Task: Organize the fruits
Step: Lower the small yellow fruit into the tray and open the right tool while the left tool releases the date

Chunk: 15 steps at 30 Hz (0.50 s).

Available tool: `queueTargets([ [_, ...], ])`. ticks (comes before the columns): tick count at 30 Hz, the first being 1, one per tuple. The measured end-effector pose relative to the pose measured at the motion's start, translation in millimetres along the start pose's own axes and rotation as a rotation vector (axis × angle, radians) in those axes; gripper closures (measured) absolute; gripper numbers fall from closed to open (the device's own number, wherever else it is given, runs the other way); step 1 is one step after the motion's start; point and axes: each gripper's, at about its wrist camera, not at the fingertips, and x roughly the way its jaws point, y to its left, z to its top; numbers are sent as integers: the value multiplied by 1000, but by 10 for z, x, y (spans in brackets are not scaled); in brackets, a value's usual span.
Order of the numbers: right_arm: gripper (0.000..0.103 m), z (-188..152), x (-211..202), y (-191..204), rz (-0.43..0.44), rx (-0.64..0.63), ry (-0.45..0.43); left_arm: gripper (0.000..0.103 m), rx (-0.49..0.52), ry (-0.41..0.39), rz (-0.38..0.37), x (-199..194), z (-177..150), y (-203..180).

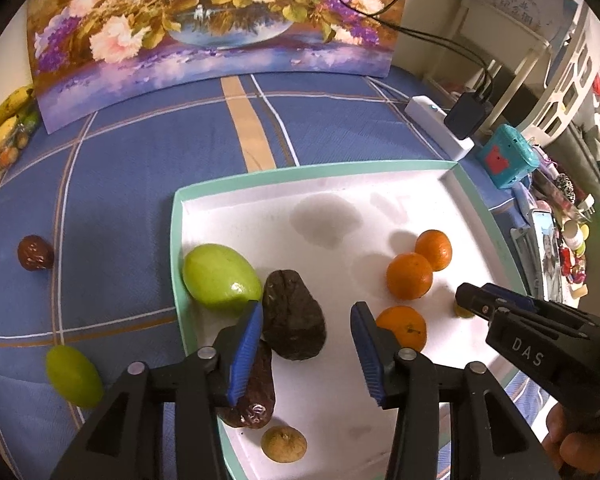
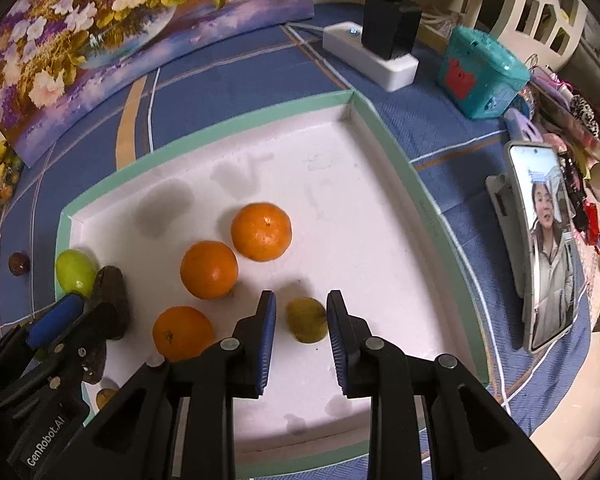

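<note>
My left gripper [image 1: 304,352] hangs spread over the dark fruit [image 1: 294,314] in the tray [image 1: 320,170], not pinching it. My right gripper [image 2: 301,340] has its jaws either side of a small yellow fruit [image 2: 306,319], but can't tell if it's gripped.

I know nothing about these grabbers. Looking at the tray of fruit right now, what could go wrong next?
1. The right gripper appears shut on the small yellow fruit with only its fingertips. If lifted, the fruit might slip and roll into the oranges.
2. The left gripper stands open over the dark fruit, with one finger close to the green fruit. It could knock that fruit against the tray.
</note>
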Motion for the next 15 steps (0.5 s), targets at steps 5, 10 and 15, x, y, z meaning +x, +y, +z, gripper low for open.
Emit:
queueTargets([
  [5,76,21,-142,-6,4,2,-42,54,9,-34,9,-163,16,-11],
  [10,76,23,-192,74,16,-16,-58,53,-45,-40,43,-315,22,127],
  [15,76,5,-210,148,23,-33,-59,54,-118,-62,86,-467,-20,370],
])
